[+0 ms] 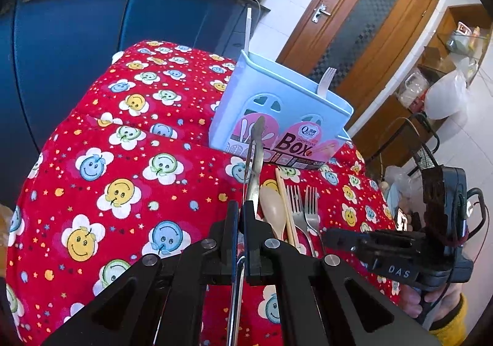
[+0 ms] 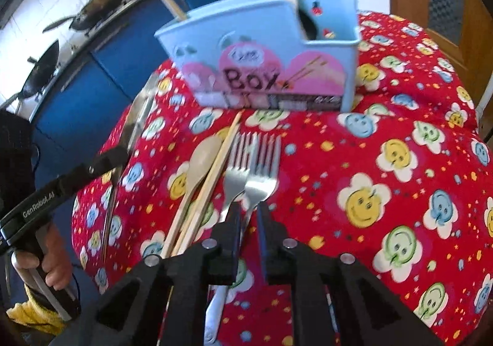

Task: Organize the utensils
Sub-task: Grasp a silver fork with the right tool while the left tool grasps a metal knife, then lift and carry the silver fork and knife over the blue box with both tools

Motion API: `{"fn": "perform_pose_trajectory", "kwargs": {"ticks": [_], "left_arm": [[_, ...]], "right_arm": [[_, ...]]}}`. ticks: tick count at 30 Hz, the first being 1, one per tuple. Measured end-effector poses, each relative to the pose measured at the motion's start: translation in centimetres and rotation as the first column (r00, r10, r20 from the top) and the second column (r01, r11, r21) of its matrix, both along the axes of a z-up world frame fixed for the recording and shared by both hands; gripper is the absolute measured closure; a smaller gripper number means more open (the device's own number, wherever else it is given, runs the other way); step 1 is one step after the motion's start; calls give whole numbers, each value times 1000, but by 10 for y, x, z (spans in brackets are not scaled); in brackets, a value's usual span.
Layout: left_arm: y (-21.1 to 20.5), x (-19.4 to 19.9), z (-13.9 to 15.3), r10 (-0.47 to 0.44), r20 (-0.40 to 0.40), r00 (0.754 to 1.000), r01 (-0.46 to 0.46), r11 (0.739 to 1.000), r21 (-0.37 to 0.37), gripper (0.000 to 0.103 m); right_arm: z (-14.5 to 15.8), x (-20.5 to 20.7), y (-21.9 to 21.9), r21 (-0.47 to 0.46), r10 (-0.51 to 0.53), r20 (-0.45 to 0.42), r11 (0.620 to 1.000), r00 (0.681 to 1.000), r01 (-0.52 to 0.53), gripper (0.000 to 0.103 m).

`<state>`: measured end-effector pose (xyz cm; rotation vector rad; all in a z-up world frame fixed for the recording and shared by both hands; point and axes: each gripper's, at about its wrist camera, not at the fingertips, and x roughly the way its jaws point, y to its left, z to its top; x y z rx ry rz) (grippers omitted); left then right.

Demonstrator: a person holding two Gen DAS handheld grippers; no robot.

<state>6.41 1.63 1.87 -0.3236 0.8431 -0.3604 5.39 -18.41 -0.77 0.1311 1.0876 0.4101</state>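
Box (image 1: 279, 118) holds one fork, one chopstick. Left gripper (image 1: 242, 216) fingers clamp a metal utensil (image 1: 255, 161); right gripper (image 2: 248, 216) fingers nearly closed around a fork (image 2: 262, 173). Spoon (image 2: 200, 161), chopsticks (image 2: 212, 179), second fork (image 2: 235, 167) left.

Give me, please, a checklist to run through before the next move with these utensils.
1. Left gripper shut on the metal utensil: ok.
2. Right gripper straddles the neck of one fork: ok.
3. Right gripper's pads pressing on that fork: cannot tell, the picture is blurred.
4. Second fork apart from the first: not ok, they lie touching, so it might get dragged.
5. Blue box upright on the red cloth: ok.
6. Free room inside the box: cannot tell.
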Motion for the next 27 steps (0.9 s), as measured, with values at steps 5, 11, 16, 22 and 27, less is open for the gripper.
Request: {"fn": "perform_pose_trajectory", "kwargs": {"ticks": [5, 11, 16, 22, 27], "left_arm": [[0, -1, 0, -13, 8, 1000, 13, 1000, -6, 101], [-1, -2, 4, -23, 29, 999, 24, 999, -26, 101], [-2, -2, 12, -25, 66, 998, 28, 999, -41, 101], [-6, 2, 33, -17, 147, 989, 27, 997, -70, 101], [-15, 18, 54, -7, 207, 978, 23, 997, -72, 101]], "right_arm": [[-5, 6, 18, -109, 22, -91, 994, 996, -31, 90], [-3, 13, 29, -167, 7, -127, 986, 992, -29, 95], [-1, 5, 12, -77, -25, -64, 997, 998, 20, 98], [27, -21, -22, 61, -106, 130, 993, 986, 99, 98], [65, -29, -38, 143, -177, 330, 980, 927, 136, 98]]}}
